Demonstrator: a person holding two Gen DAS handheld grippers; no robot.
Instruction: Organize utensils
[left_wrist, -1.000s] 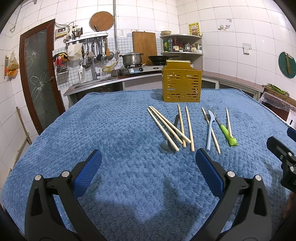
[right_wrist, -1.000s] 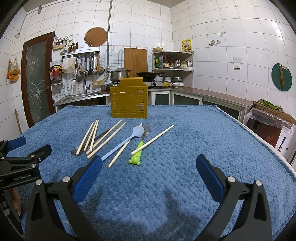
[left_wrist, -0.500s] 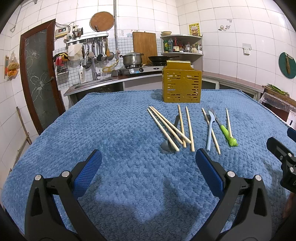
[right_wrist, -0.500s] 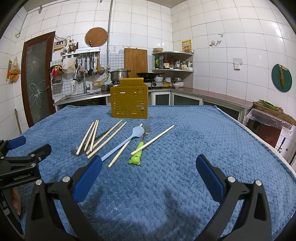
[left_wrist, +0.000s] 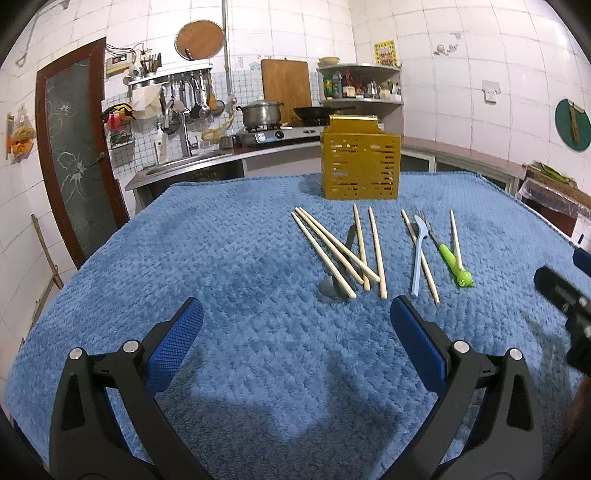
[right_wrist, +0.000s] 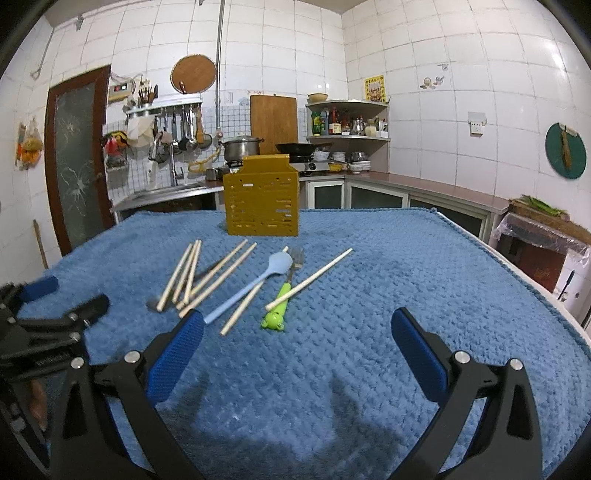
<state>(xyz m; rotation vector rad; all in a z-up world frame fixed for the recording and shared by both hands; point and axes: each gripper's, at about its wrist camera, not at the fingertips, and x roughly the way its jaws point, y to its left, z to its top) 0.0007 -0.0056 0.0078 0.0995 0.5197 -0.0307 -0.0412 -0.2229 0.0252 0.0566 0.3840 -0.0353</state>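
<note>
Several wooden chopsticks lie loose on the blue cloth, some across a grey metal spoon. Beside them lie a light blue spoon and a fork with a green frog handle. A yellow slotted utensil holder stands upright behind them. My left gripper is open above the cloth, short of the spoon. My right gripper is open too, just short of the frog fork. Each gripper shows at the edge of the other's view.
The blue textured cloth covers the whole table. Behind it runs a kitchen counter with a sink, a stove with a pot and a corner shelf. A brown door stands at the left.
My right gripper has moved slightly forward toward the utensils. The left view is nearly unchanged, and both grippers stay open.
</note>
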